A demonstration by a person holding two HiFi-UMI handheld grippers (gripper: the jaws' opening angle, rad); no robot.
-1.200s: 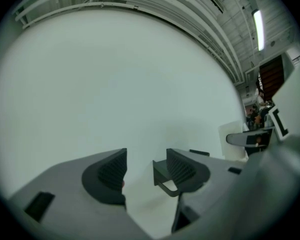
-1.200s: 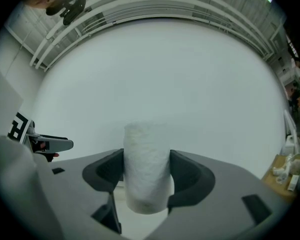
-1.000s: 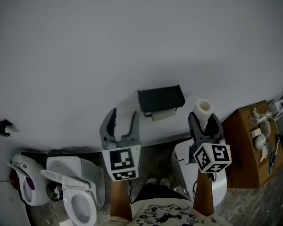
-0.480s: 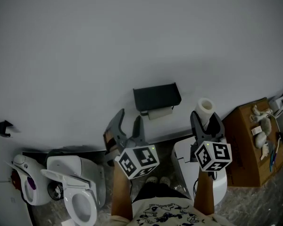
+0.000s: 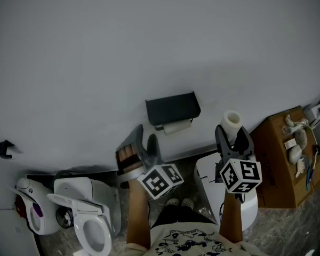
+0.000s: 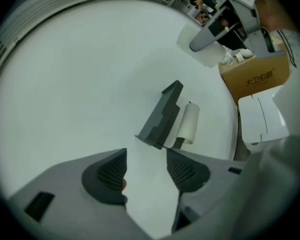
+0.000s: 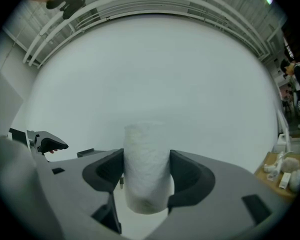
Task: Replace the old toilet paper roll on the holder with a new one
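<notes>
While my head view shows the hollow end of the new roll, right of the boxy black holder, the right gripper view shows my right tongs clamping its dimpled side; my left tongs gape empty, facing the holder's thin old roll

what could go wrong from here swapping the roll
The open left gripper points at bare wall beside the holder, whose black cover sits close over the old roll; the jaws could strike the cover or pinch only loose paper. The right gripper pinches the soft new roll by its sides, so it could deform or slip out.
</notes>
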